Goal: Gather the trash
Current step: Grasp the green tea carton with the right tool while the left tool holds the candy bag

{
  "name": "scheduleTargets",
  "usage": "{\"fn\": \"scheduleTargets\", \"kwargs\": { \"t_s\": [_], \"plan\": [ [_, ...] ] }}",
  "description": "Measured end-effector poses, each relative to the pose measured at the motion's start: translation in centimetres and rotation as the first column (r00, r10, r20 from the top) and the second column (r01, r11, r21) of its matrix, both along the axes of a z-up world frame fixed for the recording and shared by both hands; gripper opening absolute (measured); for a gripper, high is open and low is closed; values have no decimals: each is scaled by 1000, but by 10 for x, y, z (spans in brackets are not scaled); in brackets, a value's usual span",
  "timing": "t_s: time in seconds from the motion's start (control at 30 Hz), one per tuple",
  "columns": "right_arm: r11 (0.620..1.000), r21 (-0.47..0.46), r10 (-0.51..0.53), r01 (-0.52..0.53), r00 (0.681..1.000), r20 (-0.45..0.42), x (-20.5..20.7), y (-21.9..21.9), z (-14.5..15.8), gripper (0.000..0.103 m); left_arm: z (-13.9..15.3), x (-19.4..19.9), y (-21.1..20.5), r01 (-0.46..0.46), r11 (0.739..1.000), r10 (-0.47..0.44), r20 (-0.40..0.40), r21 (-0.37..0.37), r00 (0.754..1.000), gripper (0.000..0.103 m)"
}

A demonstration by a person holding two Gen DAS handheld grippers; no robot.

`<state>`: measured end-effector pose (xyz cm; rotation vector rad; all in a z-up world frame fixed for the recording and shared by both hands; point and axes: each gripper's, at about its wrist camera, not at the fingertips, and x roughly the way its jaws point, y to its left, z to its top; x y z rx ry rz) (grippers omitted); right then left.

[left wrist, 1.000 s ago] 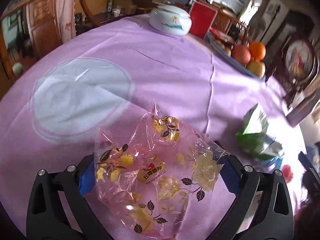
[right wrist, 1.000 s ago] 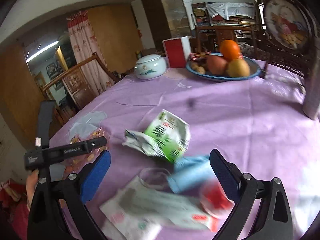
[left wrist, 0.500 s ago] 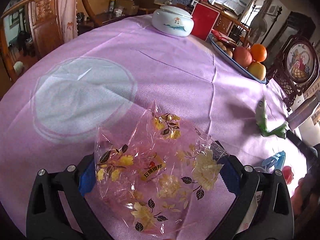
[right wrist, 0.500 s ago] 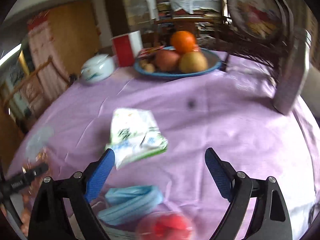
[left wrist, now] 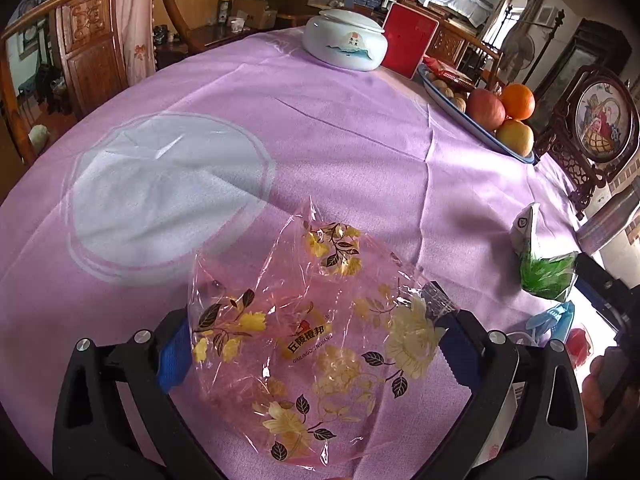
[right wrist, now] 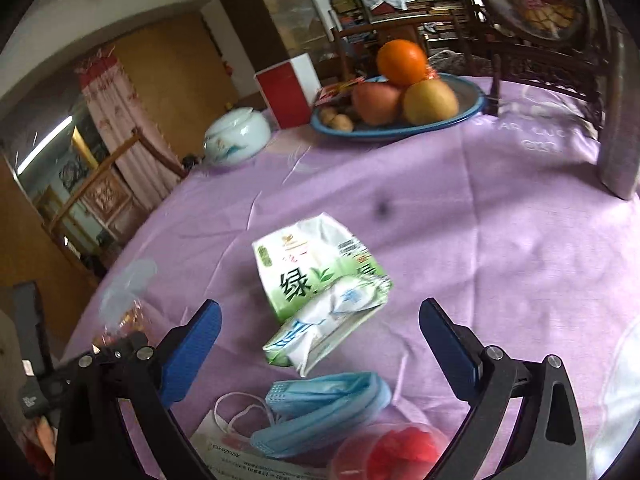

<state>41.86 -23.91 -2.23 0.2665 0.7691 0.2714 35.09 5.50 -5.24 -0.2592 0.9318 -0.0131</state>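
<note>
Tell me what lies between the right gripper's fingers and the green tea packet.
Nothing but bare purple tablecloth: in the right wrist view the green tea packet sits just ahead of the open right gripper, with the blue face mask nearer the camera.

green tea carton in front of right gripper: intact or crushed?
Crushed. The green-and-white tea carton lies on its side on the purple tablecloth, walls creased and its near end squashed out of square. Whether anything is left inside cannot be told.

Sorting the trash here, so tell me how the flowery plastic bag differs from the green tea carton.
The flowery plastic bag is see-through pink film with yellow blossoms; the green tea carton is opaque green-and-white card. The bag lies nearly flat between the left gripper's open fingers; the carton is crushed but bulky, ahead of the right gripper. Both sit ungrasped on the purple tablecloth.
</note>
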Motion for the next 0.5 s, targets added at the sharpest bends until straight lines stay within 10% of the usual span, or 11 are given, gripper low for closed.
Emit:
{"fn": "scheduleTargets", "kwargs": {
  "t_s": [0.5],
  "plan": [
    [966,-244,64,-86,993,-95,42,35,-12,97,-3,5,-12,9,995,-6,-37,97,999,97]
  ]
}}
